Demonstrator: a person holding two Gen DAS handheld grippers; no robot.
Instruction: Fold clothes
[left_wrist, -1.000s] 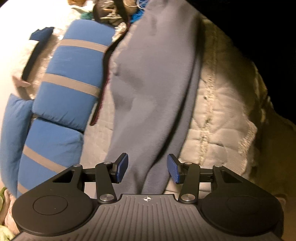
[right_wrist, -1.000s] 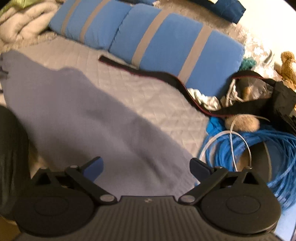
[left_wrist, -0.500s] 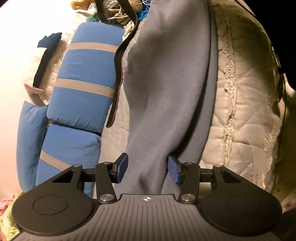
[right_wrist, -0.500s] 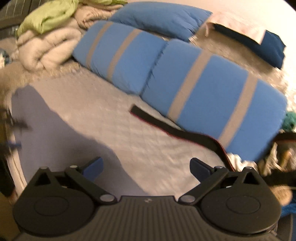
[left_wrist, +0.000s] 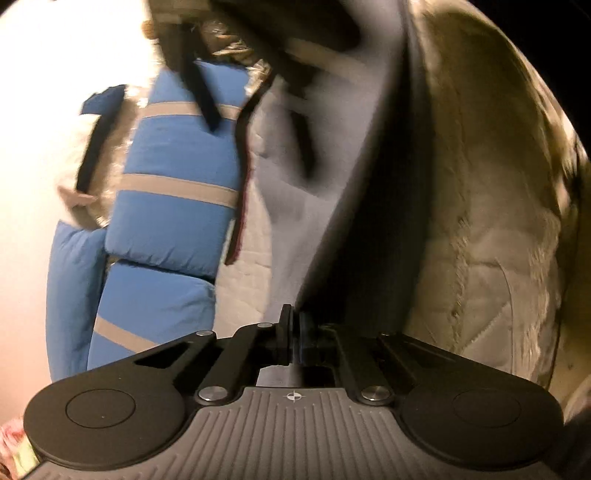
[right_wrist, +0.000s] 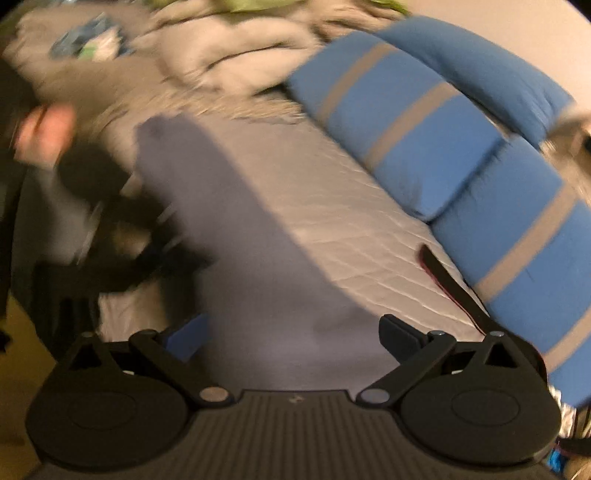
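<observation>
Left wrist view: left gripper (left_wrist: 294, 338) clamped tight on an edge of the soft grey fleece garment (left_wrist: 373, 206), which rises from the jaws over the cream quilted bedspread (left_wrist: 487, 280). Limp, light; will drape and sag, so best pinched at hems or corners.

Right wrist view: right gripper (right_wrist: 293, 338) spread wide, holding nothing, above the garment lying along the bedspread beside blue striped pillows (right_wrist: 424, 122).

Both wrist cams low, close over bed, opposite ends; shared: grey garment (left_wrist: 295, 206), blue striped cushions (right_wrist: 417, 122).
</observation>
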